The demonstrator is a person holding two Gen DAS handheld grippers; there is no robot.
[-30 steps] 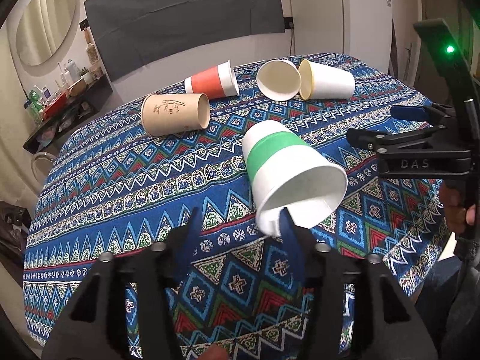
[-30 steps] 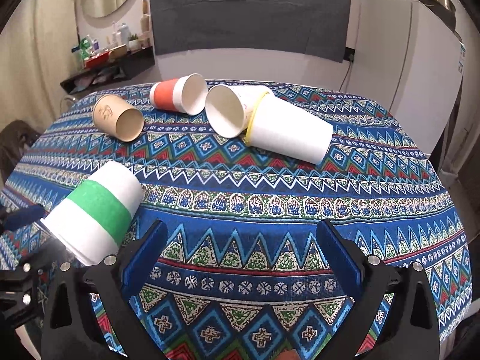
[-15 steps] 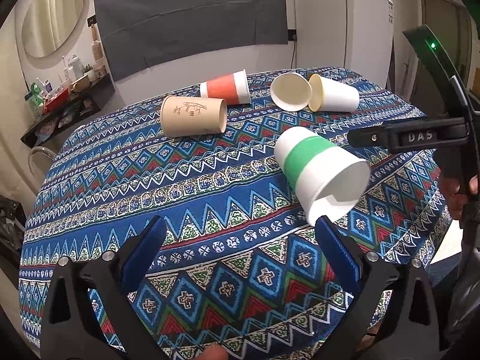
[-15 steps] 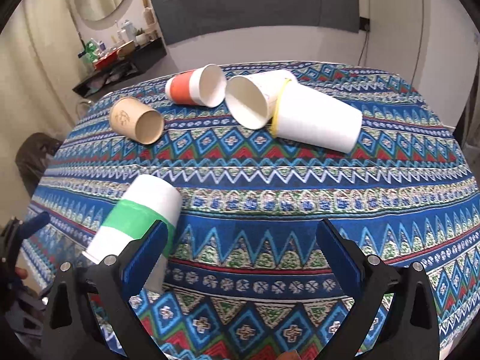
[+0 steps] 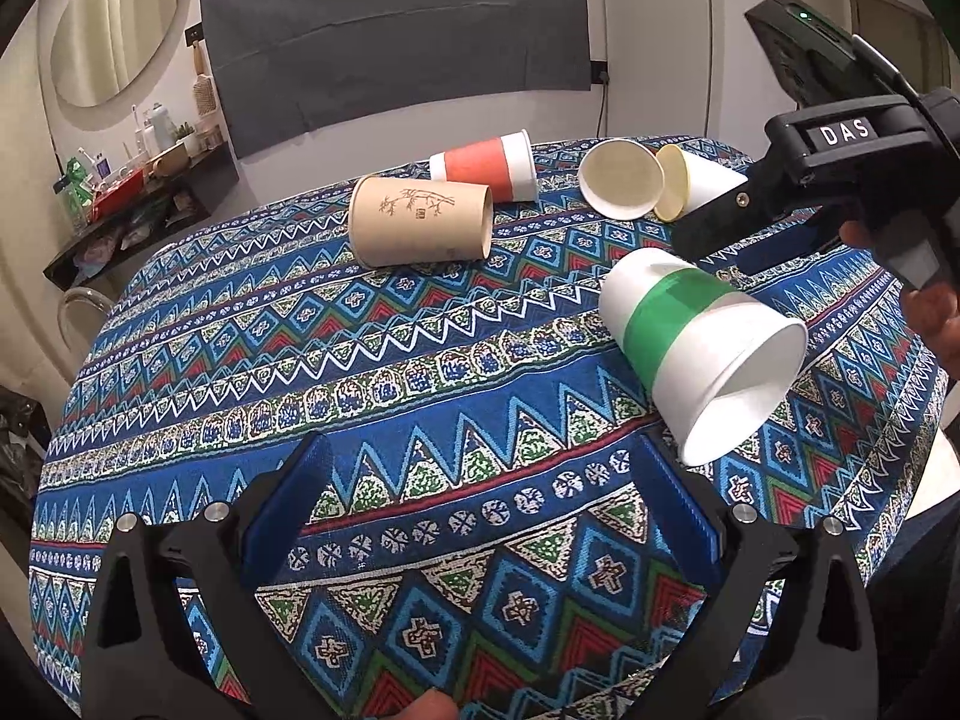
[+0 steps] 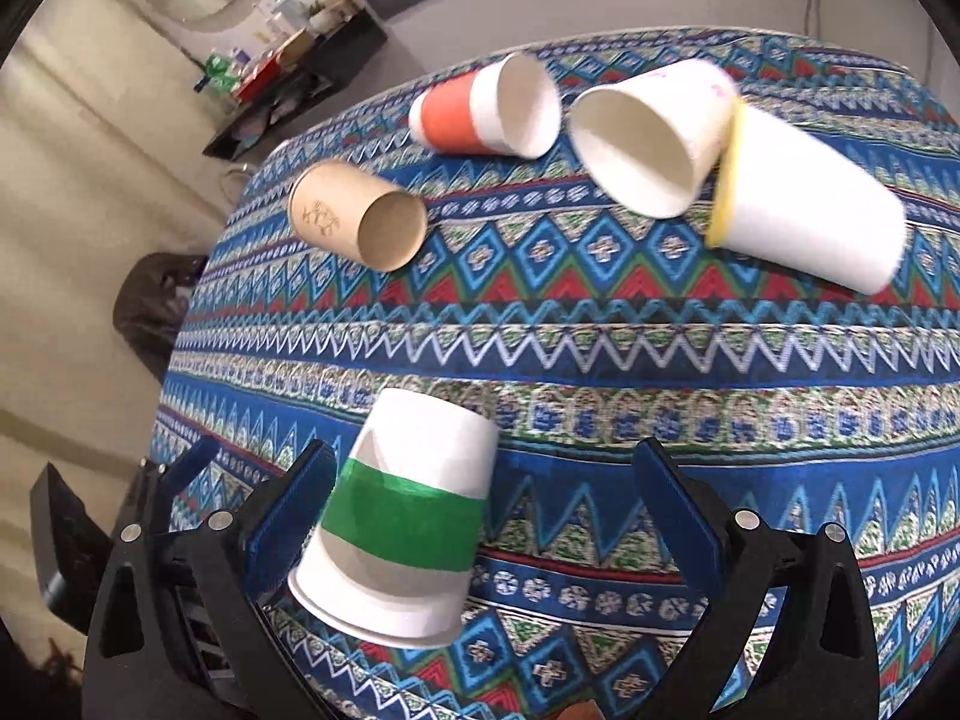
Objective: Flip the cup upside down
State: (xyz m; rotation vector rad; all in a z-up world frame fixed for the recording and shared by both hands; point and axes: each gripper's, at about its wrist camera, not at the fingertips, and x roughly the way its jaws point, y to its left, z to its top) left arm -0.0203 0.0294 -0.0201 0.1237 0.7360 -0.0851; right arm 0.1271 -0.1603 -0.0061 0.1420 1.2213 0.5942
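On the patterned tablecloth point(image 6: 660, 360), green-banded cup point(image 6: 402, 510) lies between the wide-apart right hand-held gripper point(image 6: 486, 516).

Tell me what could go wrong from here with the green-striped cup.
1. The green-striped cup lies between the right gripper's open jaws, off toward the left one; closing now may nudge it rather than grip.
2. It sits near the table edge and could roll off.

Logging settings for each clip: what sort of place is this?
Probably a lived-in home room: a patterned tablecloth covers the table, a round wall mirror hangs over a cluttered shelf, and a white fridge stands behind.
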